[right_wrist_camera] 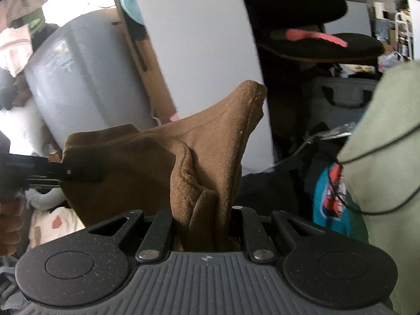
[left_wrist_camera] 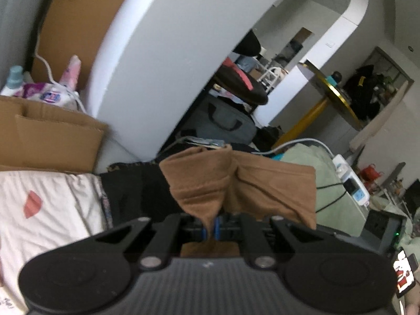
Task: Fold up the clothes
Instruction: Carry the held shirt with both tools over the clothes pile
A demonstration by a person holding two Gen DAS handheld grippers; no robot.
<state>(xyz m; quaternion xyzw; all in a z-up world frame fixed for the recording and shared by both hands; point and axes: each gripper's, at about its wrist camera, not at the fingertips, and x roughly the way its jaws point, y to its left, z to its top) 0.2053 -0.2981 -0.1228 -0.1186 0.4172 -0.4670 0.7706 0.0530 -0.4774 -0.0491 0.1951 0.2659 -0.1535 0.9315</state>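
Left gripper (left_wrist_camera: 211, 229) and right gripper (right_wrist_camera: 202, 225) both clamped on brown garment (left_wrist_camera: 236, 181), bunched up toward 12 o'clock from each; left wrist alone shows white sheet (left_wrist_camera: 47, 210) at 9, right wrist teal cloth (right_wrist_camera: 330, 197) at 3.

White curved wall (left_wrist_camera: 162, 60) behind a cardboard box (left_wrist_camera: 52, 136). Round gold-edged table (left_wrist_camera: 333, 97) farther off. Bright daylight at upper left in the right view.

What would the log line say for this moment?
phase: mid-fold | left gripper: jaws shut on brown garment | right gripper: jaws shut on brown garment | garment: bunched, held between both
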